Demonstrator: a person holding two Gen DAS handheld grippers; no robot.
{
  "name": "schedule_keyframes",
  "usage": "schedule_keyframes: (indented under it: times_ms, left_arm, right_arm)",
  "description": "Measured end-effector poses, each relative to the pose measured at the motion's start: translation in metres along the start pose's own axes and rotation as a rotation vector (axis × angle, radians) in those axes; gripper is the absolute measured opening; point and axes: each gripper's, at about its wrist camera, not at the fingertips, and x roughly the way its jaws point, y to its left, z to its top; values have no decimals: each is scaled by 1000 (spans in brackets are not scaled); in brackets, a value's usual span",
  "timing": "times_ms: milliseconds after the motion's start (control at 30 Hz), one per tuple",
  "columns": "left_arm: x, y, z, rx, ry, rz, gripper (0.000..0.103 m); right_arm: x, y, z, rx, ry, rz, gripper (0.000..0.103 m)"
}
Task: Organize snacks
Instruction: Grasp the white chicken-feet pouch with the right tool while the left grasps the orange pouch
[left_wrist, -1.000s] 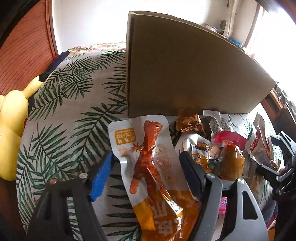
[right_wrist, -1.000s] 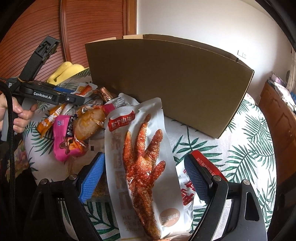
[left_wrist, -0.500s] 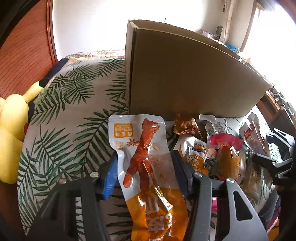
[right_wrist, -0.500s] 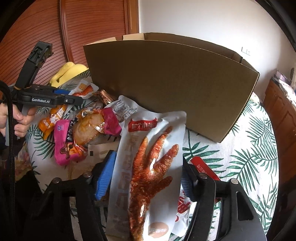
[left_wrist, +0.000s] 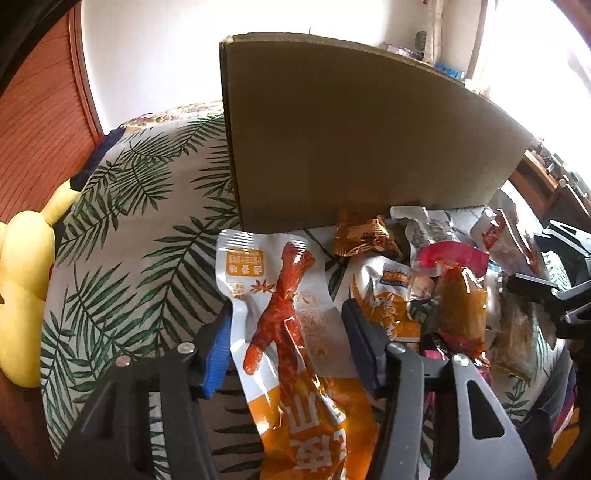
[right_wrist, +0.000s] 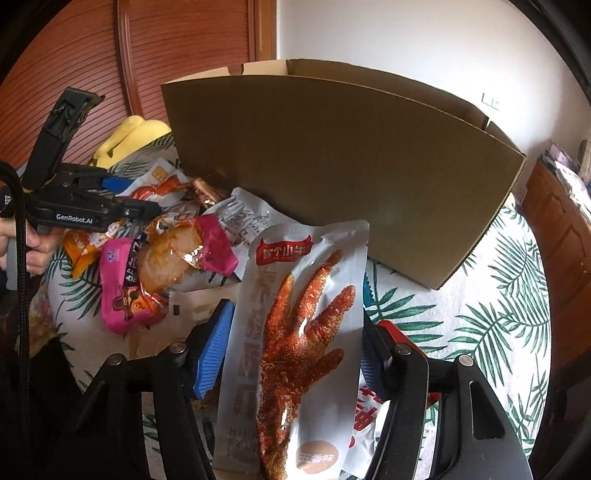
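Over the last second both pairs of fingers have been narrowing around their packets, and each packet is now sitting pinched between the pads, so two snacks look ready to go into the box.

The left gripper (left_wrist: 286, 332) is clamping an orange-and-white packet (left_wrist: 284, 325) showing a red chicken foot; the packet is filling the lower middle of the left wrist view, its top edge lying close to the foot of the cardboard box (left_wrist: 354, 140), which is rising across the upper centre. The right gripper (right_wrist: 295, 350) is gripping a silver packet (right_wrist: 295, 332), also printed with a chicken foot, running up the lower centre of the right wrist view toward the same box (right_wrist: 332, 166).

Both grippers are pointing forward and slightly down at the box wall, low over the leaf-print cloth (left_wrist: 147, 229). The rest of the snack pile (right_wrist: 166, 258) is lying at the middle left of the right view. A yellow plush toy (left_wrist: 26, 288) is sitting at the left edge. The opening of the box is above both packets, so lifting seems the next need.
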Motion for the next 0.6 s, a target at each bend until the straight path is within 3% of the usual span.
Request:
schedule_keyframes:
  times_ms: [267, 600]
  left_arm:
    - [-20, 2, -5, -13, -76, 8, 50]
    - [-44, 9, -9, -50, -175, -40, 51]
  right_arm:
    - [-10, 1, -5, 5, -46, -18, 58]
    - [-31, -4, -15, 40, -121, -12, 58]
